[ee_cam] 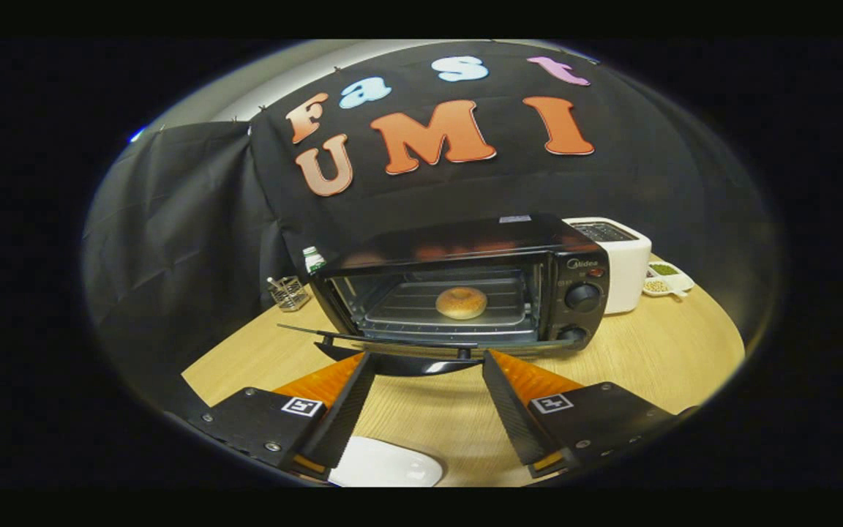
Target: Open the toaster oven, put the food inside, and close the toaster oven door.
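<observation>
The far end of the wooden table [656,351] runs behind the toaster oven [465,289] and cannot be followed there. At about 10 o'clock from the oven a small wire holder [288,293] and a bottle with a green label [312,259] stand half hidden by the oven's corner; what the holder contains is too small to tell. At 3 o'clock a white appliance [620,263] sits just beside the oven, its lower left hidden by the oven's control panel. Beyond it at 3 o'clock a white divided dish [669,280] holds something green and something pale, too small to name. A white plate [385,462] lies between the finger bases at 6 o'clock, its near side cut off.

The oven door [399,350] is dropped open and lies roughly flat, its front edge just ahead of the fingertips. Bare table lies on both sides of the door and between the fingers.

The gripper [427,359] has its fingers spread wide, holding nothing; the tips sit close to the door's edge, though contact cannot be told. The bagel [461,302] rests on the rack inside the oven, at 12 o'clock beyond the fingers.
</observation>
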